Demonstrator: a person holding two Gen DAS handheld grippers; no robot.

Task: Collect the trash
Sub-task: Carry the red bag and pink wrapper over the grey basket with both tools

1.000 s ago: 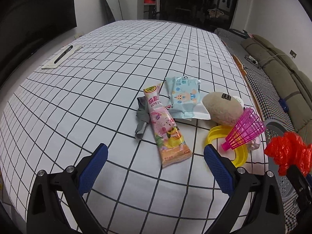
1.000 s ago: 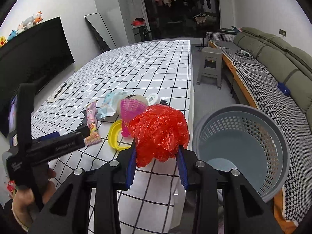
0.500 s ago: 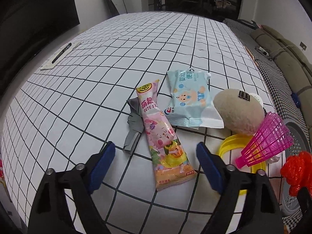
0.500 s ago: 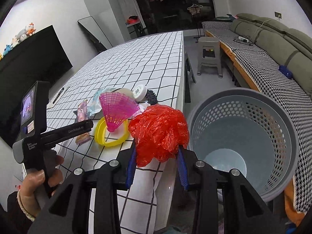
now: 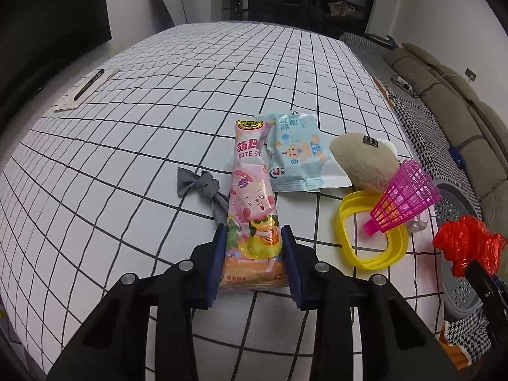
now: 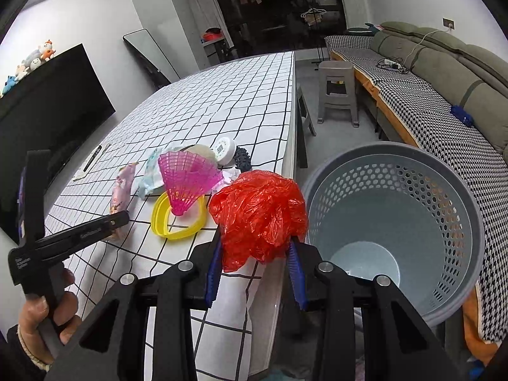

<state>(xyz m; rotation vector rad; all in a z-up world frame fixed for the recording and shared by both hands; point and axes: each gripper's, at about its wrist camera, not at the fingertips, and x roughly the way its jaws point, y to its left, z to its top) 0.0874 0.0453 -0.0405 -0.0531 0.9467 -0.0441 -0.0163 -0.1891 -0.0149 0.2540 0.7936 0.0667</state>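
Left gripper closing on the pink snack wrapper, right gripper holding the red bag by the bin

Your left gripper (image 5: 254, 262), which stood wide open over the bench (image 5: 127, 165) a second ago, has dropped around the near end of the pink snack wrapper (image 5: 250, 209) and its jaws are closing, blue pads at both edges of the pack. This wrapper is now nearly secured. Your right gripper (image 6: 254, 266) is unchanged, clamped on the crumpled red plastic bag (image 6: 258, 212) near the bench edge, just beside the grey perforated bin (image 6: 393, 231). The blue wrapper (image 5: 298, 155) and the grey scrap (image 5: 203, 187) lie on the bench, the wrapper beside the pink shuttlecock (image 5: 403, 200) and yellow ring (image 5: 371, 231); neither load has reached the bin yet
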